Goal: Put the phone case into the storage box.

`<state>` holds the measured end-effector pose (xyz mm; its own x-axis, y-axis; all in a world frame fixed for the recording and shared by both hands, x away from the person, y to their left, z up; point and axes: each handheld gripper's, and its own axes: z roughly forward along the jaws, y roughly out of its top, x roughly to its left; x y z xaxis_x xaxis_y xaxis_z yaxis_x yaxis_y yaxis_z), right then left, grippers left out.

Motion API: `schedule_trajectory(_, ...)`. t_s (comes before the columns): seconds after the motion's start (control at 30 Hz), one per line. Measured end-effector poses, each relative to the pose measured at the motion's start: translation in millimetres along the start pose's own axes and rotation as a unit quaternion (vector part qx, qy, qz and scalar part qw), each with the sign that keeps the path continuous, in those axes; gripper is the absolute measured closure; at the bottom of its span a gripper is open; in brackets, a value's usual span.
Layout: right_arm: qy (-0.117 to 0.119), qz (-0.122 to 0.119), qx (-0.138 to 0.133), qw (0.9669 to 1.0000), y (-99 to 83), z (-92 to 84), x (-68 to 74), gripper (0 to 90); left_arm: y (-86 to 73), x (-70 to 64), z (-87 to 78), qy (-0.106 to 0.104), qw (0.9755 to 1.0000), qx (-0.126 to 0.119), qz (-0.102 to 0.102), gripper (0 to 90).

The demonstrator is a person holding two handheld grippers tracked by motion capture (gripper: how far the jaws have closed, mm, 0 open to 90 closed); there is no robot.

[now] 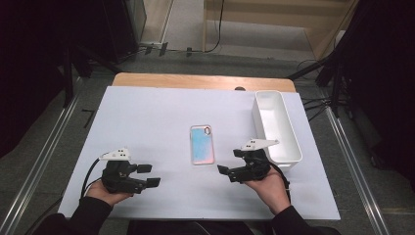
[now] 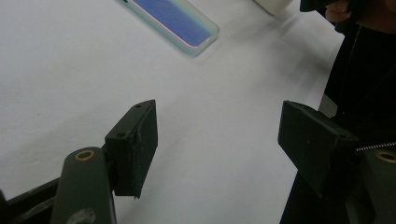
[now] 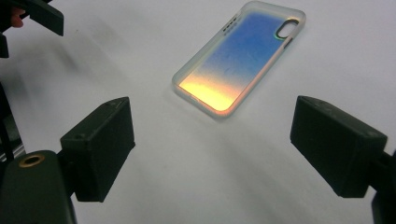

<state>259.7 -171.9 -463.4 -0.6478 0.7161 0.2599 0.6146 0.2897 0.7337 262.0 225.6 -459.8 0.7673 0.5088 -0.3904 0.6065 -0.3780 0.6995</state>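
Observation:
A phone case [image 1: 202,144] with a shimmering blue-to-pink back lies flat in the middle of the white sheet [image 1: 147,117], camera cutout at its far end. The right gripper view shows the case [image 3: 240,60] ahead of my right gripper [image 3: 212,144], whose jaws stand apart with nothing between them. From above, that right gripper [image 1: 229,164] sits just right of the case's near end, pointing left. My left gripper [image 1: 148,175] rests near the front left, jaws open and empty, pointing right. In the left gripper view, the left gripper [image 2: 217,140] has the case [image 2: 180,21] far ahead.
A white rectangular bin [image 1: 275,125] stands along the right edge of the sheet, just behind my right hand. The wooden table edge [image 1: 195,81] shows at the back. Metal rails and dark stands flank the table on both sides.

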Motion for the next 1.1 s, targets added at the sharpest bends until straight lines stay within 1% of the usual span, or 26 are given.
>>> schedule_trajectory(0.03, -0.005, 0.001, 0.000, 1.0000, 1.0, 1.0, -0.3, 12.3, 0.0, 0.0, 0.0, 0.000, 1.0000, 0.000, 0.000, 28.2)
schedule_trajectory(0.17, -0.006, 0.003, -0.001, 1.0000, 4.3, 3.4, -1.5, 12.3, 0.1, 0.1, 0.1, 0.000, 1.0000, 0.002, 0.003, 28.2)
schedule_trajectory(0.23, -0.010, 0.004, 0.002, 0.9999, 8.1, 4.8, -2.6, 12.3, 0.2, 0.0, 0.4, 0.002, 1.0000, 0.004, 0.004, 28.2)
schedule_trajectory(0.33, -0.013, 0.003, -0.004, 0.9999, 11.8, 6.9, -3.8, 12.3, 0.1, 0.0, 0.9, 0.002, 1.0000, 0.002, 0.003, 28.2)
schedule_trajectory(0.6, -0.017, 0.001, -0.005, 0.9998, 22.7, 12.8, -4.9, 12.3, 0.5, 0.2, 0.5, 0.001, 1.0000, 0.006, 0.002, 28.2)
schedule_trajectory(0.7, -0.017, 0.005, -0.008, 0.9998, 30.9, 15.5, -6.4, 12.3, 0.2, 0.3, 0.9, 0.001, 1.0000, 0.003, 0.001, 28.2)
schedule_trajectory(0.77, -0.016, 0.005, -0.008, 0.9998, 32.6, 15.9, -6.8, 12.3, 0.2, 0.3, 0.9, 0.001, 1.0000, 0.003, 0.001, 28.2)
schedule_trajectory(0.83, -0.018, 0.004, -0.006, 0.9998, 39.7, 18.2, -7.2, 12.3, 0.3, 0.3, 0.8, 0.001, 1.0000, 0.006, 0.002, 28.2)
schedule_trajectory(0.87, -0.018, 0.004, -0.006, 0.9998, 39.7, 18.2, -7.2, 12.3, 0.3, 0.3, 0.8, 0.001, 1.0000, 0.006, 0.002, 28.2)
schedule_trajectory(0.9, -0.021, 0.003, -0.004, 0.9998, 44.1, 21.0, -7.2, 12.3, 0.1, 0.6, 1.0, 0.001, 1.0000, 0.004, 0.002, 28.2)
schedule_trajectory(0.97, -0.019, 0.004, -0.004, 0.9998, 48.0, 24.3, -6.9, 12.3, 0.1, 0.8, 1.0, 0.000, 1.0000, 0.005, 0.002, 28.2)
schedule_trajectory(1.1, -0.024, 0.006, -0.004, 0.9997, 54.1, 29.8, -5.7, 12.3, 0.0, 0.6, 1.1, 0.000, 1.0000, 0.006, 0.002, 28.2)
